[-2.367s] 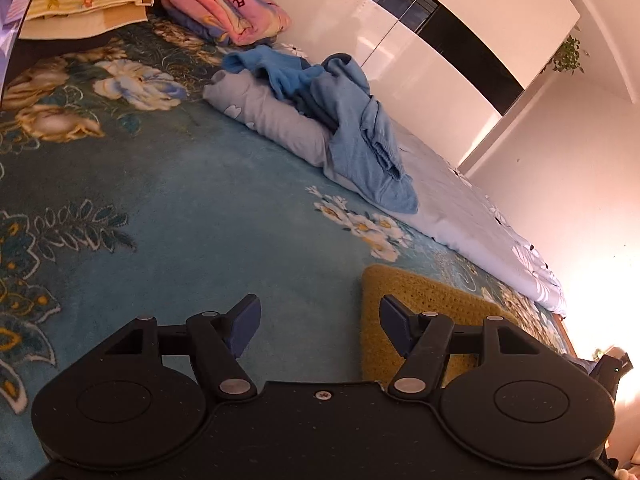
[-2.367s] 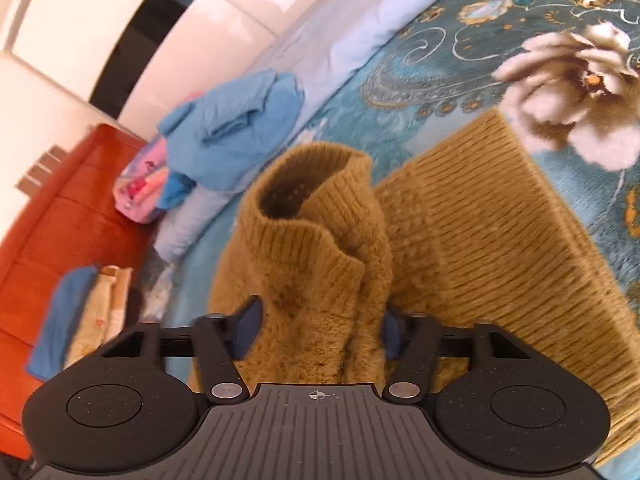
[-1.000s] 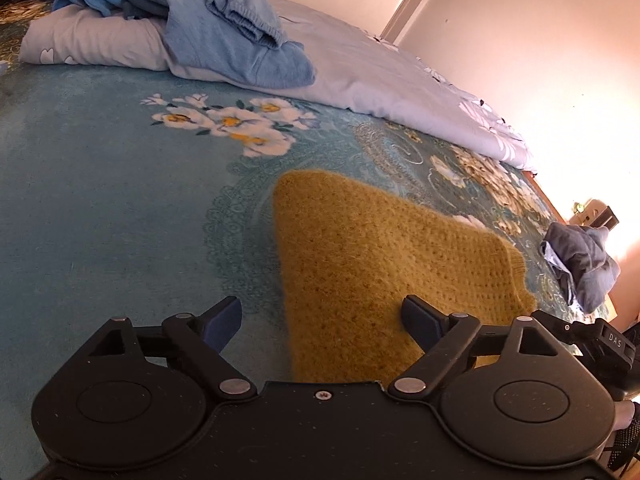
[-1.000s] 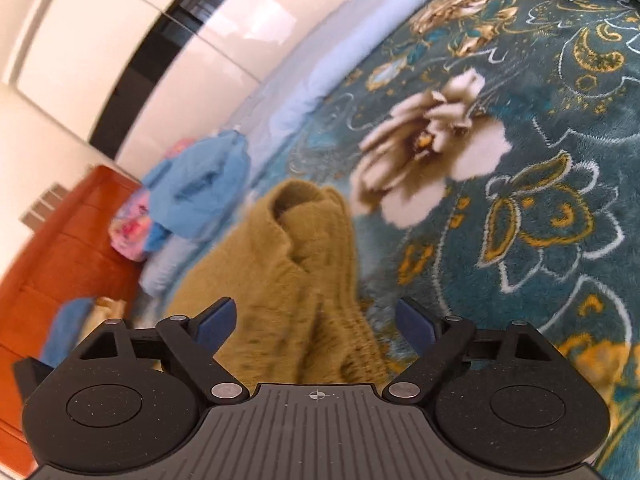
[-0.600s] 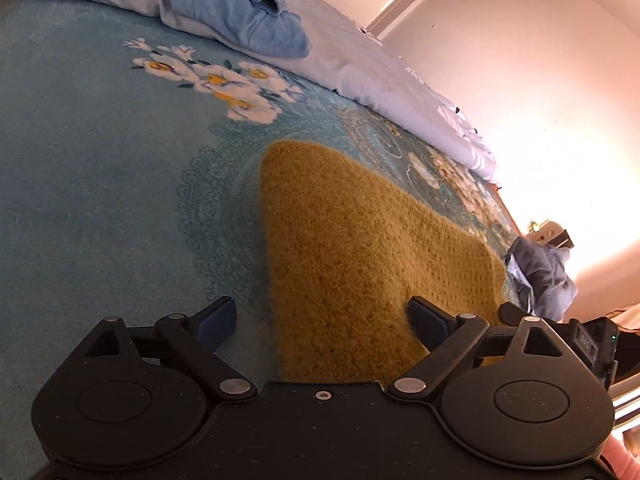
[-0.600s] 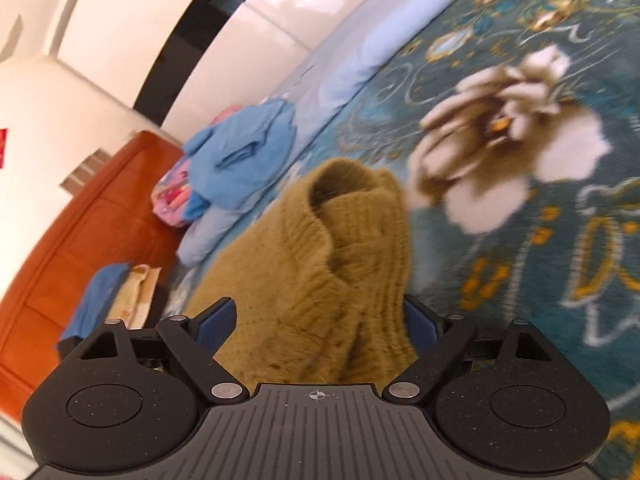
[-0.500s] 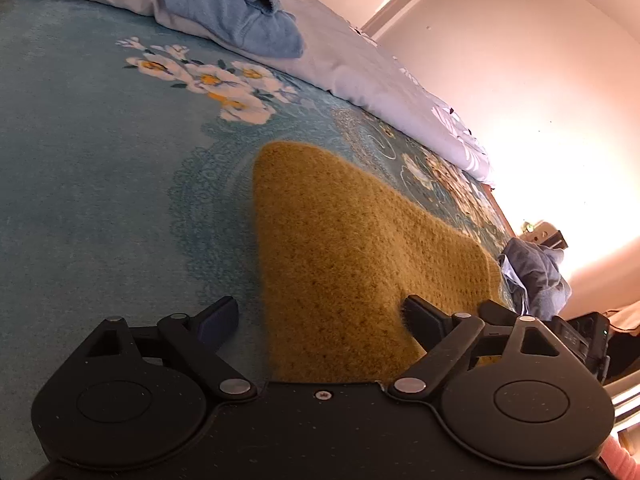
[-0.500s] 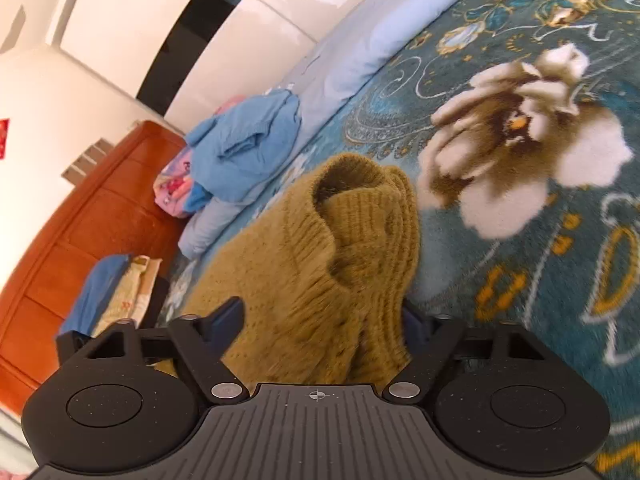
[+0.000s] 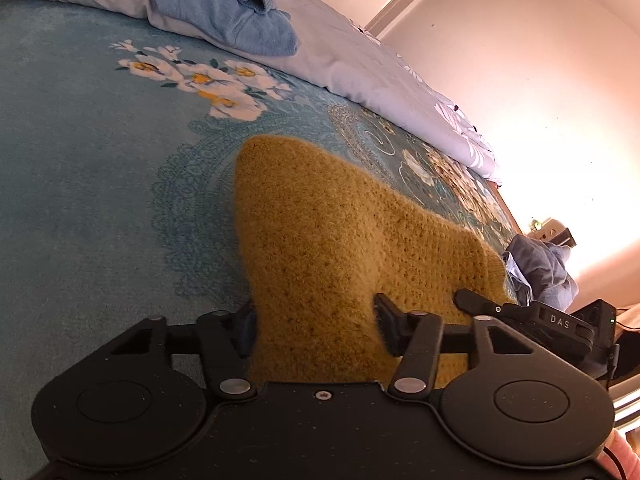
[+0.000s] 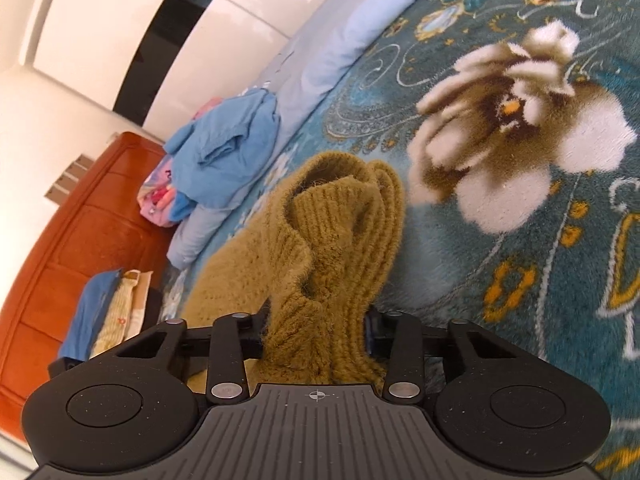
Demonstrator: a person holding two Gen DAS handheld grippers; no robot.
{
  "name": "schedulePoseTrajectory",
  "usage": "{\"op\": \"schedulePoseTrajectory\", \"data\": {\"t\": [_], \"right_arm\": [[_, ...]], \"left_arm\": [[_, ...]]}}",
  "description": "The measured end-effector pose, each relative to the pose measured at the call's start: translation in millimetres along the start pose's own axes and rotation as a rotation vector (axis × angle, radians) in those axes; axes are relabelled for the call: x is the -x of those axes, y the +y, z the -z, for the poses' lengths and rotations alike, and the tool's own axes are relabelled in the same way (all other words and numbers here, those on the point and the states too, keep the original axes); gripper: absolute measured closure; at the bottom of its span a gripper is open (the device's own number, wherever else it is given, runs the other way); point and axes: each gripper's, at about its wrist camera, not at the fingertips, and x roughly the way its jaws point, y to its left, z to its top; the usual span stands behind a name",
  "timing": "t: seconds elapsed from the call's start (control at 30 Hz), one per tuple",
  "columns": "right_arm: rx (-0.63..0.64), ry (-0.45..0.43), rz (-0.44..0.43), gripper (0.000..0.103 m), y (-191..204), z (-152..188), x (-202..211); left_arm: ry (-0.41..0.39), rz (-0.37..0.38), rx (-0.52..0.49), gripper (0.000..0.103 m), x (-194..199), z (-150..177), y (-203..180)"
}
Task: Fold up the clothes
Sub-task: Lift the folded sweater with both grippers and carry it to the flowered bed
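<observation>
Mustard sweater (image 9: 320, 240) lies on the teal flowered blanket (image 9: 80, 200), filling the lower middle of the left wrist view.

Left gripper (image 9: 314, 326): both fingers pressed into the near edge of the sweater, a thick bunch of knit pinched between them, at bottom centre of frame.

Right gripper (image 10: 316, 334): fingers closed on the ribbed collar end of the sweater (image 10: 320, 240), which rises in folds from bottom centre toward mid-frame. Knit hides most of both fingertips.

In the left wrist view the right gripper's black body shows at lower right, touching the sweater's far edge.

Blue garment (image 9: 224, 4) heaped on a pale grey quilt (image 9: 360, 64), upper left of the left view. Same blue heap (image 10: 224, 152) sits left of centre in the right view, with a pink item (image 10: 158, 196) just beside it. Orange-red headboard (image 10: 60, 240) at far left. Small stack of folded clothes (image 10: 108, 312) at lower left.
</observation>
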Motion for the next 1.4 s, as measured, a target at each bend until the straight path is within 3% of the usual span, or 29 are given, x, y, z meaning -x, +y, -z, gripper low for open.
{"op": "schedulePoseTrajectory", "data": {"t": [0.13, 0.57, 0.87, 1.13, 1.4], "right_arm": [[0.029, -0.023, 0.020, 0.071, 20, 8, 12], [0.094, -0.035, 0.048, 0.071, 56, 43, 70], [0.148, -0.067, 0.043, 0.071, 83, 53, 98], [0.162, -0.085, 0.076, 0.071, 81, 36, 114], [0.185, -0.143, 0.144, 0.071, 57, -24, 165]], "left_arm": [[-0.016, -0.021, -0.004, 0.064, 10, 5, -9], [-0.039, 0.028, -0.025, 0.064, 64, 47, -38], [-0.063, 0.060, -0.071, 0.064, 89, 54, -51], [-0.046, 0.089, -0.134, 0.064, 71, 43, -77], [-0.017, 0.200, -0.237, 0.064, 16, 14, -150]]}}
